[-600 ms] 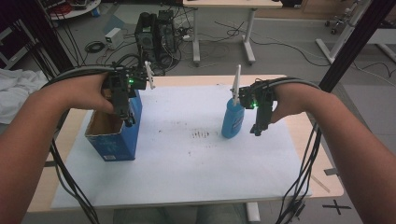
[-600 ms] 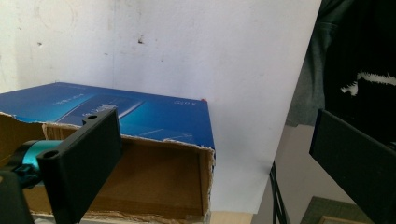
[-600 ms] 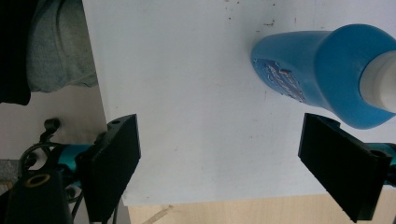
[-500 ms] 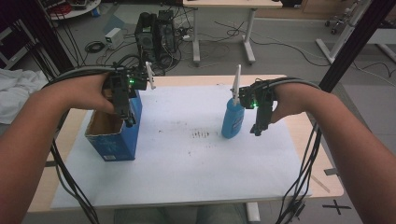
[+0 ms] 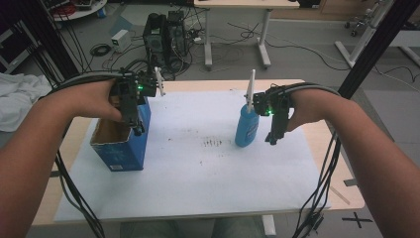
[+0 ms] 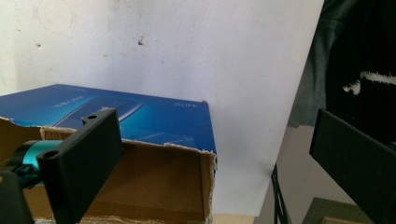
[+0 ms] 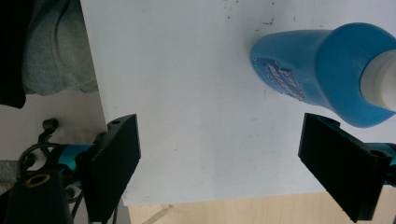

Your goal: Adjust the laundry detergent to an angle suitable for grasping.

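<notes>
Nothing shifts since a moment ago: left tongs (image 5: pixel 134 130) gape empty over the open blue cardboard box (image 5: pixel 121 144), right tongs (image 5: pixel 273 140) gape empty beside the upright blue plastic bottle (image 5: pixel 246 126), so neither grasp is begun.

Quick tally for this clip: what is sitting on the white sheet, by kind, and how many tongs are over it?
Box: 1, blue, open-topped
Bottle: 1, blue, upright
Tongs: 2, left tongs over the box, right tongs beside the bottle, both open and empty
Total: 4
</notes>
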A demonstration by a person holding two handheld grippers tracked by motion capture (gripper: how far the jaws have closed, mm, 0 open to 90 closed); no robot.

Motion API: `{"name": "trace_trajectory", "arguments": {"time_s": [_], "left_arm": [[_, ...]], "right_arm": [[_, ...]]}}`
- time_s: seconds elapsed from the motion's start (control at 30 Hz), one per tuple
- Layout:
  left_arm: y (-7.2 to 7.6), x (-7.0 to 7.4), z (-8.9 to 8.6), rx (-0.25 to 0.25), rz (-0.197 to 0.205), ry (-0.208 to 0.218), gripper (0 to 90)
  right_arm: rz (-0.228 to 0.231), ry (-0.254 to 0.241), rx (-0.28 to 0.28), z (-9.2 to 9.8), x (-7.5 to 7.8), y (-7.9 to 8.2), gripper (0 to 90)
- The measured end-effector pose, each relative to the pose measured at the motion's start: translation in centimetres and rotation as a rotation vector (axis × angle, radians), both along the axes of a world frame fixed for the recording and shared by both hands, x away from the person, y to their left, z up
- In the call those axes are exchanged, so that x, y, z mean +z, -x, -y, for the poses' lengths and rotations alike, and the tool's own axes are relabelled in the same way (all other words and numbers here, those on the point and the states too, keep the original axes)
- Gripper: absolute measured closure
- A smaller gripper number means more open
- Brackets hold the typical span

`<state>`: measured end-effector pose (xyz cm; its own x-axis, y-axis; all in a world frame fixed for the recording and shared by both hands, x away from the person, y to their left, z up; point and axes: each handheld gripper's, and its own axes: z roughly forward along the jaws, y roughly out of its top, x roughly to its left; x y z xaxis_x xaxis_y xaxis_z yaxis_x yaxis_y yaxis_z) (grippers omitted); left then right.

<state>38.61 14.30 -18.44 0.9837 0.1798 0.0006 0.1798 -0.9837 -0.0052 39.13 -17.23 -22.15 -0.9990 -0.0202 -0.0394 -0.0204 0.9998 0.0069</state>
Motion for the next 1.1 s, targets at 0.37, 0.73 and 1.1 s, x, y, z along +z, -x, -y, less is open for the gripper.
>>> {"name": "trace_trajectory", "arguments": {"time_s": [0.37, 0.73, 1.1], "left_arm": [[0.6, -0.4, 0.4, 0.001, 0.002, 0.022, 2.3], [1.3, -1.8, 1.9, -0.011, -0.011, 0.023, 2.3], [1.2, -3.3, 2.8, 0.013, 0.009, 0.068, 2.3]], "right_arm": [[-0.007, -0.008, -0.009, 1.4, -0.6, 1.5, 11.9], [-0.015, 0.003, -0.023, 3.5, -1.6, 3.6, 11.9], [-0.011, 0.009, -0.033, 4.4, -2.8, 4.7, 12.0]]}}
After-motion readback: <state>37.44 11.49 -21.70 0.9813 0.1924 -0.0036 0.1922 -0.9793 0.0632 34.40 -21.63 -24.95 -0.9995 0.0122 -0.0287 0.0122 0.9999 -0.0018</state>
